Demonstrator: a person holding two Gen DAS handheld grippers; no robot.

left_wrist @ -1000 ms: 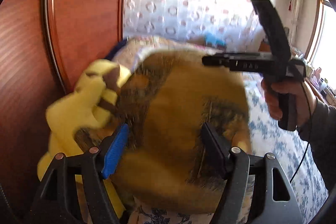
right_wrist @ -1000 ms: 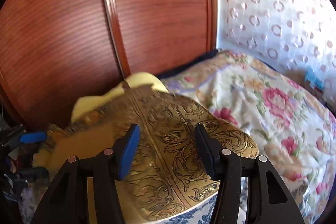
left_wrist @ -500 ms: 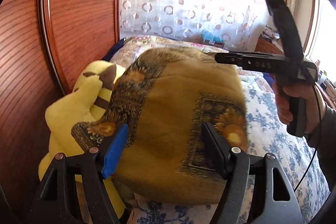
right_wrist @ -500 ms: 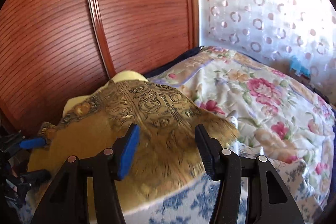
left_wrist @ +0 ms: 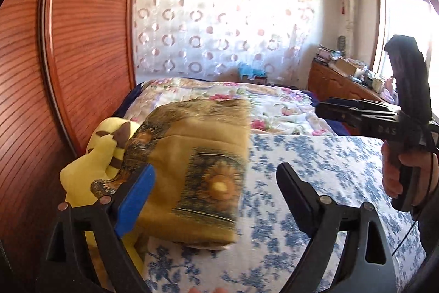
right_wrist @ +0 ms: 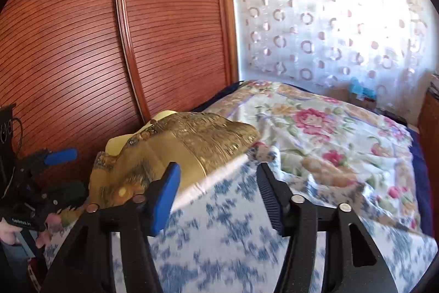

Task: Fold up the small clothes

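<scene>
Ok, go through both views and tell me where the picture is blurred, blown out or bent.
Left wrist view: the window at right is blown out white, the gold folded cloth is slightly smeared, and the wooden wardrobe door bows from the fisheye. Right wrist view: the blue floral sheet near the lens is motion-blurred, the backlit curtain glares, and the wardrobe slats curve.
</scene>
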